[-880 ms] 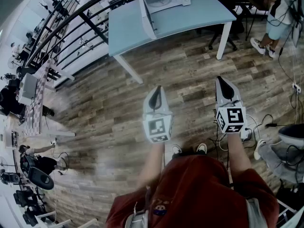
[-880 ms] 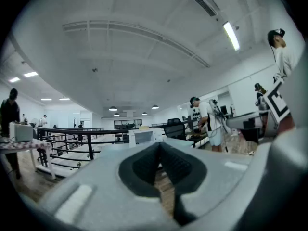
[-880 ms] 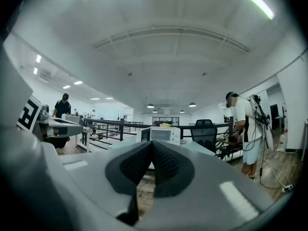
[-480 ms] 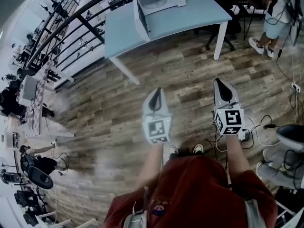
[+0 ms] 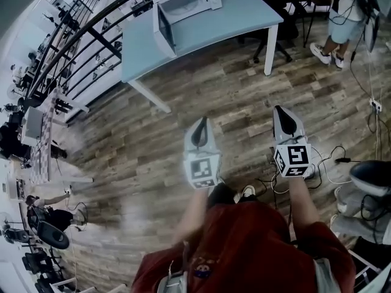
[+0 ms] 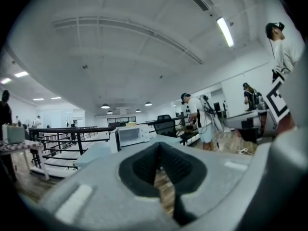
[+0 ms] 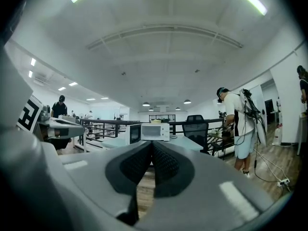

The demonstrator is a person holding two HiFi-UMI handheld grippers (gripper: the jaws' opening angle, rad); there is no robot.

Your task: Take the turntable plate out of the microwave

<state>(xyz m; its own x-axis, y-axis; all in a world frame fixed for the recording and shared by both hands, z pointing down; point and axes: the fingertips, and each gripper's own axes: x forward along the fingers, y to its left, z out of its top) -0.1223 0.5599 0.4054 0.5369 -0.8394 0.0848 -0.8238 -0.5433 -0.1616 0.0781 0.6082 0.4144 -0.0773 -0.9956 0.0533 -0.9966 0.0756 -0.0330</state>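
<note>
Far table [image 5: 208, 32] and microwave [image 5: 183, 3] have slid left in the head view, door [image 5: 162, 32] hanging open. Both left gripper [image 5: 200, 127] and right gripper [image 5: 287, 118] are pressed together, empty, well apart from it. No plate visible, presumably inside. Likely glass: heavy, slick, breakable, so take it by the near rim.

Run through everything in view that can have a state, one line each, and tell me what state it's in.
microwave door: open, swung out beside the microwave
left gripper: jaws shut, nothing between them
right gripper: jaws shut, nothing between them
turntable plate: cannot be made out inside the microwave from here
</note>
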